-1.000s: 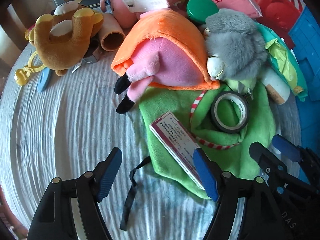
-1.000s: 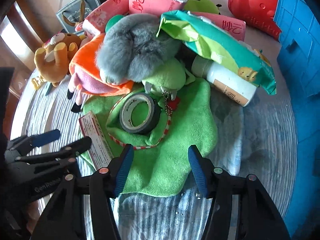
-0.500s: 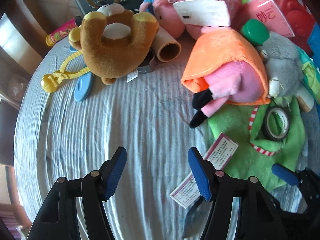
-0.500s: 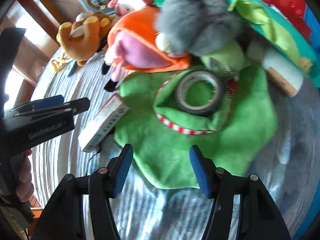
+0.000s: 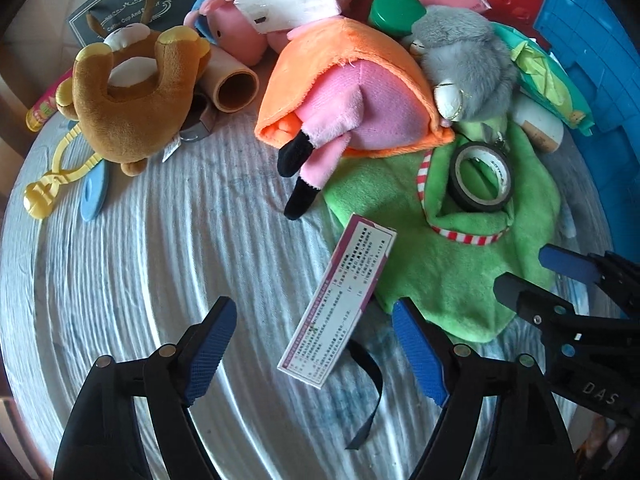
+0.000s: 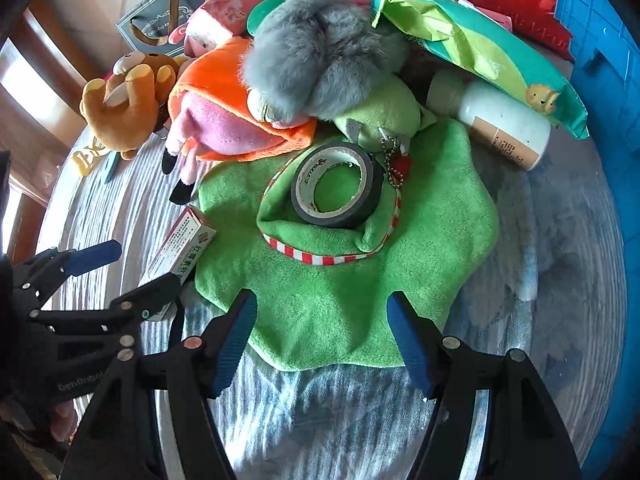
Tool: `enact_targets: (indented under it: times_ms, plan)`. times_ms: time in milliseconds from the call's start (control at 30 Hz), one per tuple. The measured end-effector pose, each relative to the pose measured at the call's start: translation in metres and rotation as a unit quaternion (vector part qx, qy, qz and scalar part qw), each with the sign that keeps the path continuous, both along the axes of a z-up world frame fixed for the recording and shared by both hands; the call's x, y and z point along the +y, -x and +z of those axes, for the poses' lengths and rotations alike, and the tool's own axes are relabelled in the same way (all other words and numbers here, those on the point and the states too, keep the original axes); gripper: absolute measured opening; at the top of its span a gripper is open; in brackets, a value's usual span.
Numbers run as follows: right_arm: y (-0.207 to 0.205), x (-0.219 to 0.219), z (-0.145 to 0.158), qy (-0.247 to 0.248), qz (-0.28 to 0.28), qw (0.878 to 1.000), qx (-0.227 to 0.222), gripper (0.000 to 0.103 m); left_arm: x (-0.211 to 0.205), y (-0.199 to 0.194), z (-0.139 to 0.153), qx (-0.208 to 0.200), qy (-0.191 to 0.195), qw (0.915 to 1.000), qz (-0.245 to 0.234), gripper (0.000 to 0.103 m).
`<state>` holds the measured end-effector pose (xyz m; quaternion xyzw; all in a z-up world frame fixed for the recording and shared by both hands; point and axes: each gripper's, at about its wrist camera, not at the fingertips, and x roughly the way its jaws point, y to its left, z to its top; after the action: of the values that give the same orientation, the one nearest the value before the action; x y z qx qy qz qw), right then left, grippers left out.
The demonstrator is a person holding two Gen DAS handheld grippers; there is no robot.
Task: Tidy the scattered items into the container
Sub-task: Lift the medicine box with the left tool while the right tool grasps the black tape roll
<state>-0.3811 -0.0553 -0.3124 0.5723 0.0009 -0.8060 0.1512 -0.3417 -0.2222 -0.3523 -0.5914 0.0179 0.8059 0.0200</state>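
White printed carton (image 5: 340,304) lies flat, one end overlapping green cloth (image 5: 452,280).

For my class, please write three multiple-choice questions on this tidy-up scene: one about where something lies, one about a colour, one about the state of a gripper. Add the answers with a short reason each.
1. Where does the roll of black tape lie?
A. on the green cloth
B. inside the blue container
C. under the brown bear plush

2. What colour is the fluffy plush resting on the orange and pink plush?
A. yellow
B. grey
C. red

3. How do the jaws of the left gripper stand?
A. shut on the printed box
B. shut on nothing
C. open, holding nothing

Answers:
1. A, the tape sits in a fold of the cloth.
2. B, its fur is grey in both views.
3. C, the jaws are spread with the box lying between and ahead of them, ungripped.
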Motion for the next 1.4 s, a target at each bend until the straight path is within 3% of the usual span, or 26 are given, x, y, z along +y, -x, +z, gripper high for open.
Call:
enact_targets:
  times_ms: [133,167,233,267,500,700,800,867,933,1000,1067,1100,1167,1200,1233,1400]
  plan:
    - [-0.004,0.000,0.000,-0.008,-0.006,1.000,0.003,0.067,0.011,-0.006,-0.022,-0.040,-0.005,0.9991,-0.013,0.081]
    - [-0.005,0.002,-0.001,-0.011,-0.009,1.000,0.003,0.067,0.012,-0.008,-0.026,-0.041,-0.005,0.9991,-0.013,0.074]
    - [-0.005,0.001,-0.001,-0.016,-0.008,1.000,0.004,0.060,0.011,-0.009,-0.021,-0.022,-0.007,0.9997,0.000,0.030]
    - [-0.003,-0.001,0.001,-0.017,-0.008,1.000,0.008,0.057,0.009,-0.005,-0.019,-0.024,-0.006,0.9997,0.008,0.028]
    - [0.025,-0.005,0.014,-0.018,-0.014,0.999,0.046,0.056,0.016,0.020,0.009,0.028,0.010,0.9987,0.042,0.028]
    - [0.049,-0.004,-0.002,-0.044,-0.010,0.998,0.044,0.057,0.032,0.037,-0.021,0.009,0.029,0.9983,0.050,0.029]
    - [0.052,0.000,-0.010,-0.044,-0.005,0.998,0.040,0.058,0.037,0.036,-0.026,0.021,0.048,0.9974,0.050,0.032]
    - [0.052,0.001,-0.013,-0.050,0.001,0.998,0.042,0.059,0.041,0.037,-0.027,0.021,0.063,0.9965,0.051,0.042]
    - [0.050,0.004,-0.013,-0.052,0.006,0.998,0.045,0.062,0.037,0.037,-0.027,0.020,0.072,0.9949,0.068,0.065]
    - [0.049,0.006,-0.013,-0.048,0.008,0.998,0.045,0.066,0.029,0.036,-0.030,0.017,0.064,0.9936,0.092,0.078]
    - [0.049,0.009,-0.014,-0.052,0.012,0.997,0.048,0.067,0.021,0.034,-0.032,0.012,0.037,0.9937,0.105,0.079]
    - [0.047,0.009,-0.014,-0.058,0.016,0.997,0.052,0.067,0.021,0.034,-0.032,0.010,0.030,0.9939,0.106,0.079]
    - [0.043,0.011,-0.012,-0.069,0.016,0.996,0.060,0.064,0.024,0.032,-0.031,0.008,0.013,0.9950,0.099,0.064]
    - [0.040,0.012,-0.011,-0.074,0.017,0.995,0.064,0.058,0.029,0.029,-0.030,0.008,0.009,0.9957,0.092,0.041]
    - [0.037,0.016,-0.007,-0.071,0.015,0.995,0.065,0.058,0.034,0.027,-0.029,0.007,0.006,0.9963,0.086,0.027]
    - [0.021,0.034,0.011,-0.055,0.007,0.996,0.072,0.058,0.053,0.008,-0.024,0.008,0.010,0.9972,0.074,0.028]
